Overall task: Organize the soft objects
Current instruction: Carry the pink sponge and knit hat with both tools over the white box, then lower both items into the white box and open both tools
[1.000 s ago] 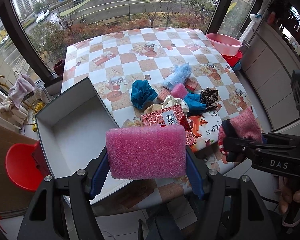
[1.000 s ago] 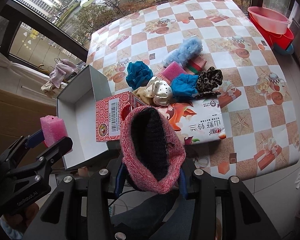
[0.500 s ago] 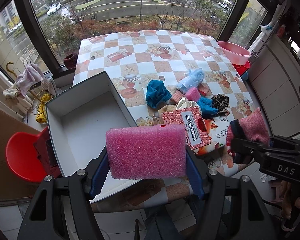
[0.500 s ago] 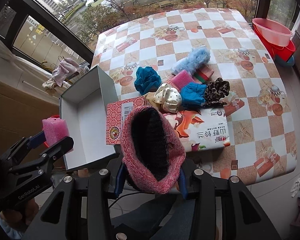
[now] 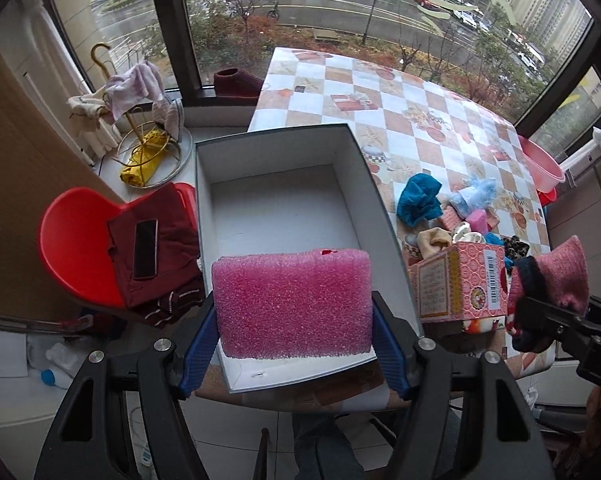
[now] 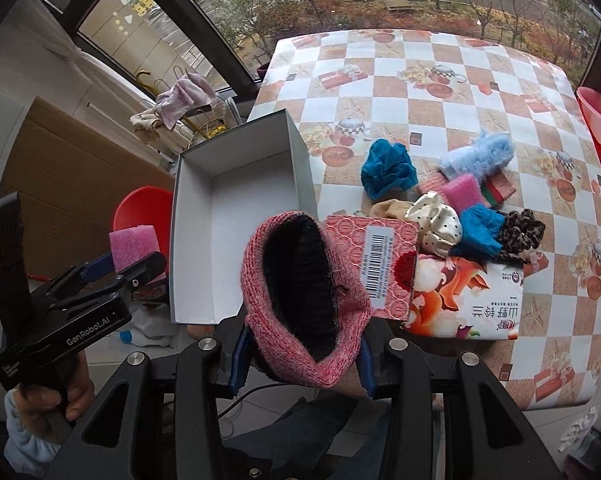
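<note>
My left gripper (image 5: 292,344) is shut on a pink foam sponge (image 5: 292,304) and holds it over the near end of the open white box (image 5: 236,152); it also shows in the right wrist view (image 6: 134,246). My right gripper (image 6: 300,364) is shut on a pink knitted sock with a dark lining (image 6: 300,292), held near the table's front edge beside the box (image 6: 192,184); the sock also shows in the left wrist view (image 5: 552,280). A pile of soft things lies on the checked table (image 6: 420,64): a teal cloth (image 6: 386,172), a fluffy light-blue piece (image 6: 480,156), a pink sponge (image 6: 462,194).
A red patterned carton (image 6: 376,264) and a flat printed packet (image 6: 468,300) lie right of the box. A red chair (image 5: 76,248) with dark clothes and a phone stands left of the table. A pink basin (image 5: 540,164) stands at the far right.
My left gripper has swung left with the sponge, from over the carton to over the white box. The right gripper has held the sock nearly still.
</note>
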The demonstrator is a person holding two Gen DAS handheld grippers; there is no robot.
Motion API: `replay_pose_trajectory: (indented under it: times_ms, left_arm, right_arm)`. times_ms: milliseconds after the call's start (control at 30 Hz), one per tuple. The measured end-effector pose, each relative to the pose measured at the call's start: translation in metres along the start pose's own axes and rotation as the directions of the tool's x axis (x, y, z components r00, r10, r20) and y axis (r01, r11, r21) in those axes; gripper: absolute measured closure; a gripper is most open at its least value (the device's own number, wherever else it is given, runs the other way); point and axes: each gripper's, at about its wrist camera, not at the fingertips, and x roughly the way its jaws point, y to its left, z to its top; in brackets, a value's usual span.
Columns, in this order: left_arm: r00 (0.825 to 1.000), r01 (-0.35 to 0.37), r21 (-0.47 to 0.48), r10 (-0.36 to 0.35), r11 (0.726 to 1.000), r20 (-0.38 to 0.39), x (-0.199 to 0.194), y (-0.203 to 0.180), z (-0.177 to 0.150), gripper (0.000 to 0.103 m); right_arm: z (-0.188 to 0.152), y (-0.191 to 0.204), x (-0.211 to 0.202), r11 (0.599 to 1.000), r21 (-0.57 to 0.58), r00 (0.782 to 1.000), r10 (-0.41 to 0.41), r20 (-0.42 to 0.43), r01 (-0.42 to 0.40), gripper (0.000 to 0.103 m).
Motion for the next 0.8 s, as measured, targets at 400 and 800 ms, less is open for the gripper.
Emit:
replay_pose_trajectory:
  times_ms: [400, 800]
  left_arm:
    - [0.994, -0.032, -0.016, 0.030, 0.999, -0.108, 0.053, 0.009, -0.015, 0.030]
    - [0.963, -0.026, -0.005, 0.023, 1.000, -0.270, 0.121, 0.010, -0.039, 0.030]
  right_arm:
    - [0.019, 0.055, 0.059, 0.992, -0.127, 0.993, 0.011, -0.115, -0.026, 0.059]
    - [0.023, 0.052, 0.112, 0.995, -0.101, 0.975, -0.028, -0.220, 0.006, 0.059]
